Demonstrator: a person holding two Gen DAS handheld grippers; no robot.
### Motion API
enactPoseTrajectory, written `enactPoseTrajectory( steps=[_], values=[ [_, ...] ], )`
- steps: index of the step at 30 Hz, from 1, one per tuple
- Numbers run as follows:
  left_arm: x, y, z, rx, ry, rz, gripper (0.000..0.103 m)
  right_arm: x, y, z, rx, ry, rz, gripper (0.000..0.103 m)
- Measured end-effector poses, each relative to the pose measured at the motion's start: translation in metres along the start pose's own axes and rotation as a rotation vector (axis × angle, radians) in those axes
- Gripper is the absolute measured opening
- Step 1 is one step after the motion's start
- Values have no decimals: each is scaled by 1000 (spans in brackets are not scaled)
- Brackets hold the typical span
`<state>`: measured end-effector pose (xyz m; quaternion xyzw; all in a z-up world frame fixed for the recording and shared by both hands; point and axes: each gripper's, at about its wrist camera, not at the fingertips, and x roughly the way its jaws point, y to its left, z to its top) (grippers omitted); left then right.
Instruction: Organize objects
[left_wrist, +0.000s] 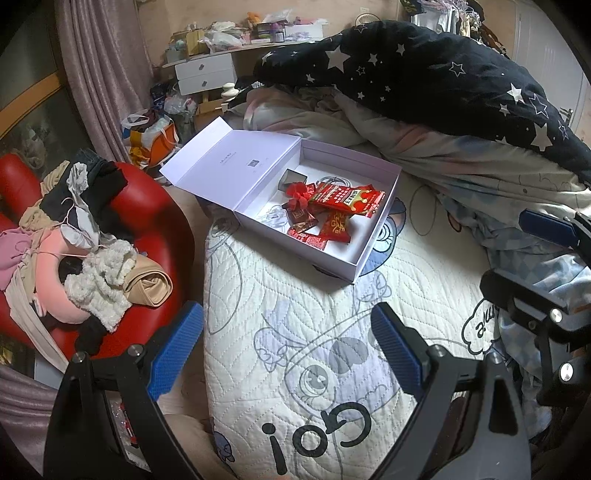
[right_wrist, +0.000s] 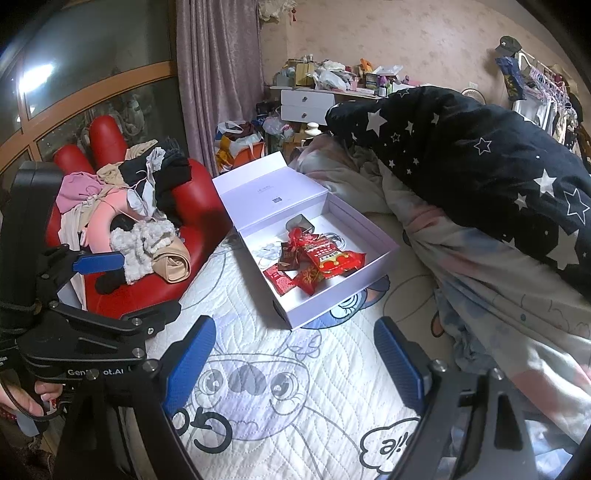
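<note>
Quilted white bedding (left_wrist: 295, 306) with cartoon prints covers the near part of the bed, and a dark blanket with stars (left_wrist: 424, 70) is piled over pale covers at the far right. On the quilt lies a white box (left_wrist: 369, 254), its lid (left_wrist: 229, 162) folded open to the left. Inside the box lie red snack packets (left_wrist: 343, 197), a red ribbon flower (left_wrist: 300, 192), one small dark packet (left_wrist: 301, 216) and a little dark box (left_wrist: 293, 177).

Both grippers hover over the quilt on the near side of the box and touch nothing. The left gripper (left_wrist: 286, 358) has its blue fingers wide apart with nothing between them; the box lies far ahead of them, a little to the right of the middle. The right gripper (right_wrist: 295, 363) is also wide and holds nothing; the box is ahead, roughly centred between its fingers.

At the left stands a red chair (right_wrist: 192, 291) loaded with clothes (right_wrist: 147, 206). Far behind, a white dresser (right_wrist: 306, 101) carries much clutter.
</note>
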<state>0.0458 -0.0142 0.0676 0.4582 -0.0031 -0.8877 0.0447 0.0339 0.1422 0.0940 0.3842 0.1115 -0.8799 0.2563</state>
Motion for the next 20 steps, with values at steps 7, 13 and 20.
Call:
enactPoseTrajectory(
  steps=[7, 13, 20],
  values=[
    [0, -1, -1, 4, -1, 9, 92, 2, 1, -2, 1, 8, 1, 88],
    [2, -1, -2, 21, 9, -4, 92, 3, 2, -3, 1, 12, 3, 88],
    [2, 0, -3, 22, 4, -15, 92, 3, 2, -3, 0, 13, 1, 88]
  ],
)
